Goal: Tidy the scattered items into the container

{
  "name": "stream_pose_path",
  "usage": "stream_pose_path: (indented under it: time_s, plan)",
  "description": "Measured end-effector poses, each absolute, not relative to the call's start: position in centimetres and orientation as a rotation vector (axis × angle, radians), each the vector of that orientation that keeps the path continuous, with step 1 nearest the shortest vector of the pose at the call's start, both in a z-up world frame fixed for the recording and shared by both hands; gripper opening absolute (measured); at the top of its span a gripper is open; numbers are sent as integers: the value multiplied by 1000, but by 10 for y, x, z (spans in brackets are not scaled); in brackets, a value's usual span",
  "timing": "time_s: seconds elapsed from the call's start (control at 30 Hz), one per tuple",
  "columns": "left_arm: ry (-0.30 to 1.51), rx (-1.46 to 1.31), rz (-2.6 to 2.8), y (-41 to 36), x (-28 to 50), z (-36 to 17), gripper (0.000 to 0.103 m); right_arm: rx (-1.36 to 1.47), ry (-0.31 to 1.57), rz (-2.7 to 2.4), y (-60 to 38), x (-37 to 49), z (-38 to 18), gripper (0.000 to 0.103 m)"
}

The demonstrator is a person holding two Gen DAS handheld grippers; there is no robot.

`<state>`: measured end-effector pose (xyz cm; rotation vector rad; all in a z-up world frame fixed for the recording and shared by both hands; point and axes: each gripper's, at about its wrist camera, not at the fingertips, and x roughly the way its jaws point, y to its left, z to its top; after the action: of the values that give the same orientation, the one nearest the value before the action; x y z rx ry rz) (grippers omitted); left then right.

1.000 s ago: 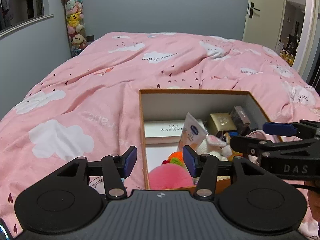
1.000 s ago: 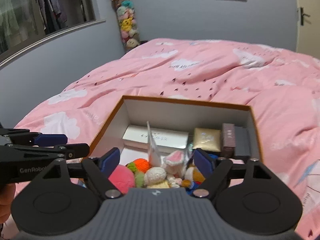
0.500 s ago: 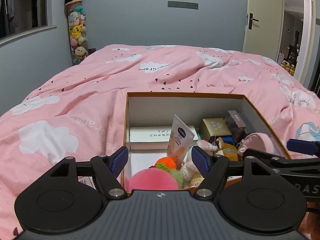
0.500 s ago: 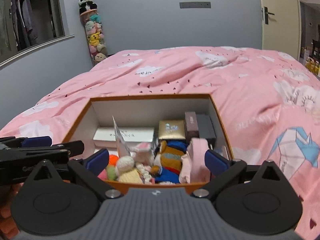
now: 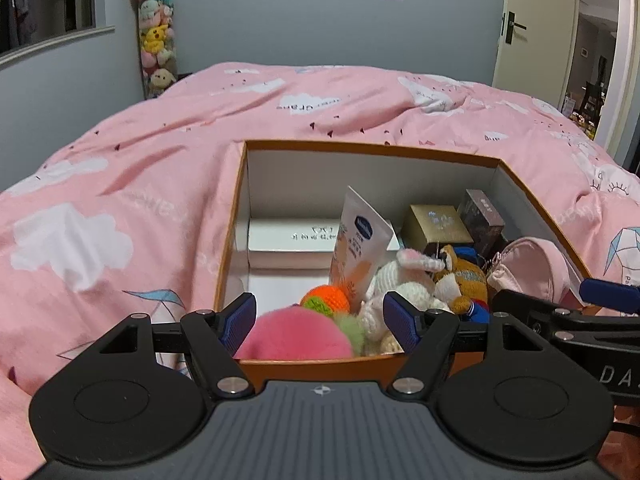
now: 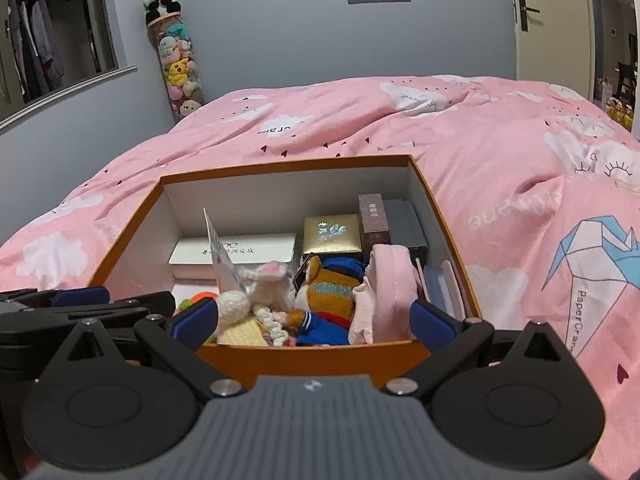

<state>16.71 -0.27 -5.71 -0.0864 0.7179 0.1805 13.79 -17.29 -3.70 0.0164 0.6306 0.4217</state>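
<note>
I hold two black tongs with blue pads at the near edge of an orange box (image 6: pixel 248 354) that sits on a bed (image 6: pixel 500 152) covered in a pink cloud-print duvet. My left tongs (image 5: pixel 320 322) stand wide apart and hold nothing; between their pads I look over the box's near wall at a pink plush ball (image 5: pixel 294 338) lying in the box's near left corner. My right tongs (image 6: pixel 314 322) also stand spread as wide as they go, empty, their pads level with the near rim of the box. Inside the white-lined box the things are already gathered: a flat white case (image 6: pixel 234 252) along the far left, a cream tube (image 5: pixel 360 246) standing tilted in front of it, a gold box (image 6: pixel 330 234), a brown box (image 6: pixel 374 218) and a dark grey box (image 6: pixel 406 222) at the far right. Nearer me lie a small orange crochet ball (image 5: pixel 326 300), a white knitted rabbit (image 6: pixel 256 292), a brown plush bear (image 6: pixel 330 290) in blue clothes, and a pink pouch (image 6: pixel 390 290) leaning against the right wall. From the left camera the right tongs show at the right edge, beside the box's right corner. Behind the bed stand a grey wall, a clear column of plush toys (image 6: pixel 180 70) topped by a panda, and a door (image 5: pixel 536 24).
</note>
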Motion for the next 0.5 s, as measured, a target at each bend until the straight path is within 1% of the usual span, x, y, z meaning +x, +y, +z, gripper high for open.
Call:
stream_pose_path:
  time_s: [0.37,0.5]
  plan:
    - [748,-54,181,-9,177,-69,85,-57,601,369,-172,145,-57,102]
    - [747,-49,182,-11,179,-70,88,-57,580,352,-173,146,-61,102]
